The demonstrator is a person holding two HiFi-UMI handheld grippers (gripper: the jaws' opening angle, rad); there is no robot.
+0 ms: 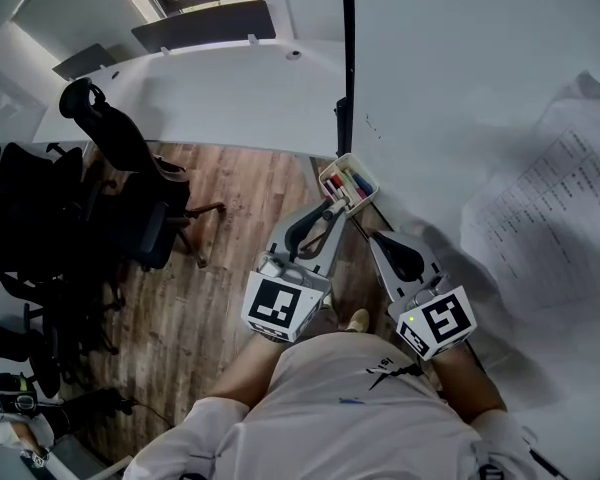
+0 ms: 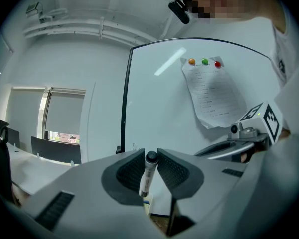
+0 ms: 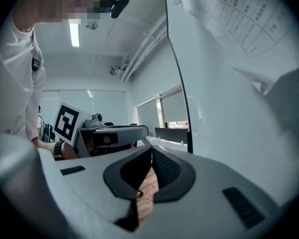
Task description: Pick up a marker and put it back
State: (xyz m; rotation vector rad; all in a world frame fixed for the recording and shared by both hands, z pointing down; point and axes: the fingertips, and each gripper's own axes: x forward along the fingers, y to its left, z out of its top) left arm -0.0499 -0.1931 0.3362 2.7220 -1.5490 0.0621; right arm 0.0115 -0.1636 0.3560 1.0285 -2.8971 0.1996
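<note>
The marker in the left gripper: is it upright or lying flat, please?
Nearly upright: the marker stands pinched in the left gripper, dark end on top, leaning slightly.

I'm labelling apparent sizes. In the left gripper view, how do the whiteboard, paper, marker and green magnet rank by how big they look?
1. whiteboard
2. paper
3. marker, which is very near the camera and so looks bigger than it is
4. green magnet
</note>
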